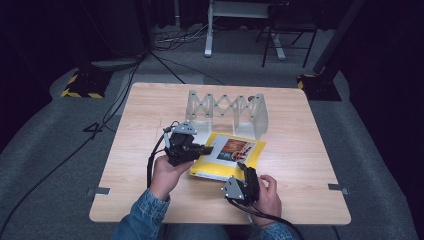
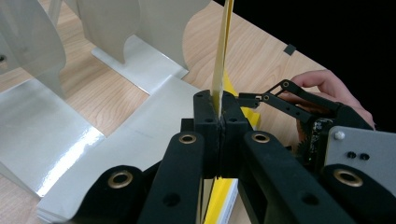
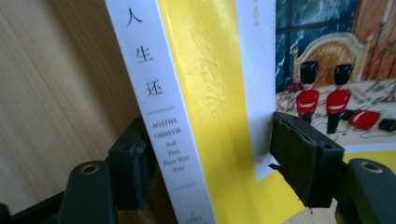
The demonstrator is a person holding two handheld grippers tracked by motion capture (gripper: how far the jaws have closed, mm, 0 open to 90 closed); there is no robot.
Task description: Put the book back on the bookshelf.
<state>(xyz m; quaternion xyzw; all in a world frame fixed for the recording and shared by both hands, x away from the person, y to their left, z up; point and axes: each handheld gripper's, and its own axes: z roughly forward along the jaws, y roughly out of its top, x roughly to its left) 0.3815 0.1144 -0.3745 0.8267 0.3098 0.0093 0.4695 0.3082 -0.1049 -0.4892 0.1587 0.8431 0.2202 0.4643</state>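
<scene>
Left hand-held gripper (image 1: 207, 149) clamped on yellow book's (image 1: 248, 155) cover, right hand-held gripper (image 1: 243, 169) spread astride its spine; wooden table (image 1: 145, 125), grey carpet (image 1: 40, 145)

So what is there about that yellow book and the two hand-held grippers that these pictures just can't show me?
- The yellow book's underside: in the high view it faces the table.
- Cover lettering: too small in the high view; in the right gripper view the picture's top and right are cut off by the edges.
- Spine bottom: cut off by the lower edge of the right gripper view.
- What the left hand-held gripper pinches: the left gripper view shows just a thin yellow edge, cover or pages unclear.
</scene>
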